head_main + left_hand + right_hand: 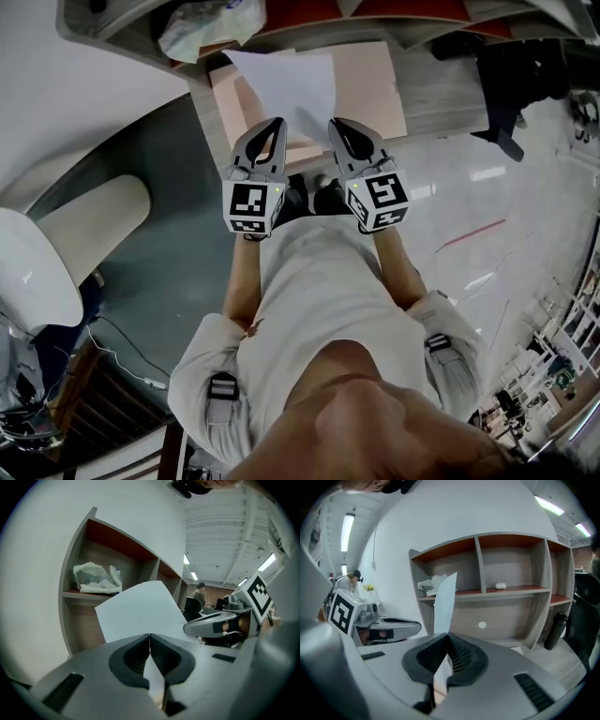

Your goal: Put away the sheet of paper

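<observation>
Seen from above: white sheet of paper clamped along its near edge by two handheld grippers, side by side and close together. Left gripper shut on the near edge toward the left, right gripper shut on it toward the right. In each gripper view, ribbed pads pressed together with a thin sliver of paper pinched between them.

Stretches straight ahead from the fingertips, away from the person, with the long axis along the pointing direction of the jaws and the far edge free and unsupported. Hangs over a pale pink board on a wooden desk, apparently touching neither, though hard to confirm from above.

Faces an open shelf unit beyond the far edge, with a crumpled plastic bag in the upper left compartment, on the left gripper's side. Neither hand clearly nearer the shelves, both about level with each other.

Likely calls for carrying the sheet forward, far edge first, with both grips kept matched to avoid buckling or twisting the paper.
</observation>
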